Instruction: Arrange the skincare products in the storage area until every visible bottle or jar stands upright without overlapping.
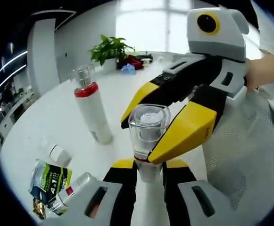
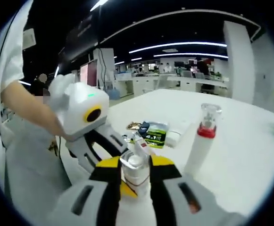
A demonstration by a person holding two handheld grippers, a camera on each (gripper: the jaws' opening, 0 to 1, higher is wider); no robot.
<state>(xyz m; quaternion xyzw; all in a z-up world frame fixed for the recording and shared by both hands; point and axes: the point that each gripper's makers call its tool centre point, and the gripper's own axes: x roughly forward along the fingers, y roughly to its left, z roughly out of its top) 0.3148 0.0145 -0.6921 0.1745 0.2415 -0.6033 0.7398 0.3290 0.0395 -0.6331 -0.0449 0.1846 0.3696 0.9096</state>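
A white bottle with a clear cap (image 1: pixel 148 125) is held upright over the white table (image 1: pixel 42 122). My left gripper (image 1: pixel 149 165) is shut on its lower body. My right gripper (image 1: pixel 137 141) comes in from the right and is shut on the clear cap. In the right gripper view that cap (image 2: pixel 134 162) sits between my right gripper's (image 2: pixel 135 165) yellow fingers. A second white bottle with a red band and clear cap (image 1: pixel 92 110) (image 2: pixel 202 141) stands upright on the table. A small white jar (image 1: pixel 57 153) (image 2: pixel 173 138) and a white tube (image 1: pixel 73 188) lie nearby.
A green-and-white sachet (image 1: pixel 49 178) (image 2: pixel 155 132) lies flat beside the tube. A potted plant (image 1: pixel 109 48) and small items stand at the table's far edge. A person's arm and light clothing (image 1: pixel 250 141) are close on the right.
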